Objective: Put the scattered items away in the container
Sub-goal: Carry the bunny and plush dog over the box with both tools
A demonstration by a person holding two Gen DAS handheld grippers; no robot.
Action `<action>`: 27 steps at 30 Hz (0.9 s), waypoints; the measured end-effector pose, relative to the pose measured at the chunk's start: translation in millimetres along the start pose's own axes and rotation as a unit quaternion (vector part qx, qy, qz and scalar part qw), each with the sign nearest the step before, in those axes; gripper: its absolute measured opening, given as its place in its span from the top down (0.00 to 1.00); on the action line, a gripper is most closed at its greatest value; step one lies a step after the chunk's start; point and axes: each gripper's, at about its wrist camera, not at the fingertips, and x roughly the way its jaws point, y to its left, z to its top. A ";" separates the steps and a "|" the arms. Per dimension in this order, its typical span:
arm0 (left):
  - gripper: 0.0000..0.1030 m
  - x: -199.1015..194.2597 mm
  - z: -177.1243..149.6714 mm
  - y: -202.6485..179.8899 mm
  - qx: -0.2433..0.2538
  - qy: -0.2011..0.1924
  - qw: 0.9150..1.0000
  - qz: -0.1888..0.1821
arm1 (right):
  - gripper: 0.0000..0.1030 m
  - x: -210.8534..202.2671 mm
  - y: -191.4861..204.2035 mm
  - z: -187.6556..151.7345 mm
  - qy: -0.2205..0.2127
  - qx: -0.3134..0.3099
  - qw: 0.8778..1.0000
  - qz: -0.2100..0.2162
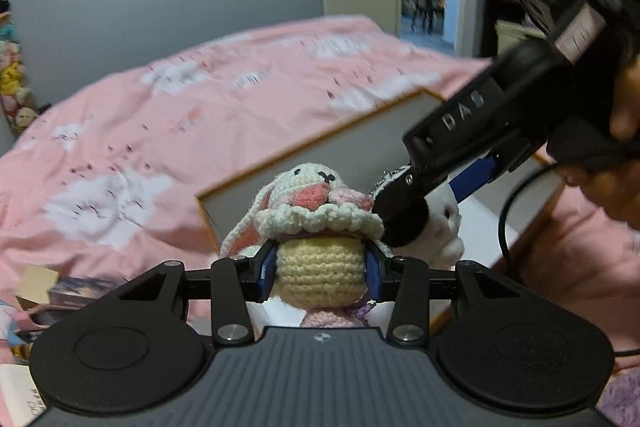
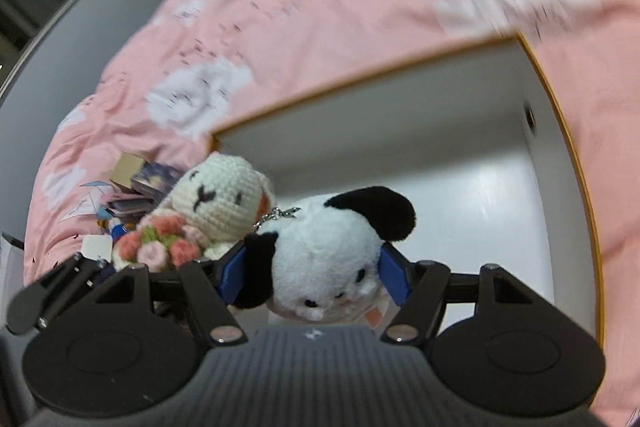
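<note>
- I'm holding the left claw (image 1: 320, 269) pinched on the pale yellow crocheted body of a white-and-pink crocheted rabbit doll (image 1: 316, 223), its blue pads pressing both flanks of the doll.
- I'm holding the right claw (image 2: 316, 271) pinched around a fluffy black-and-white plush dog with a small keychain (image 2: 332, 251), its pads set wide against the plush sides.
- Both toys are hanging side by side, the rabbit just to the left of the right claw, with the white rectangular box with a thin orange rim (image 2: 560, 115) lying open directly ahead of and beneath both claws on the pink cloud-patterned bedspread (image 1: 160, 115).
- The part of the box floor I can see is looking bare, so I'm judging that nothing is stowed yet; these two toys are about to be the first in.
- Beyond the left claw's left side, a loose heap of small cards and papers (image 2: 132, 195) is lying on the bedspread, waiting to be collected afterwards.
</note>
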 end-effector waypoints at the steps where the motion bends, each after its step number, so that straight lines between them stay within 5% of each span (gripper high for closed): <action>1: 0.51 4.4 -1.5 -2.0 0.002 0.010 1.000 -0.002 | 0.32 3.8 -4.6 0.3 0.013 0.011 1.000 -0.001; 13: 0.51 58.3 -11.4 0.7 -0.005 0.157 0.988 -0.012 | 0.29 50.0 -23.5 1.9 0.093 0.052 0.994 -0.008; 27: 0.41 47.4 -15.8 14.5 -0.001 0.186 0.981 -0.047 | 0.21 56.9 -28.3 10.2 0.103 0.067 0.992 0.010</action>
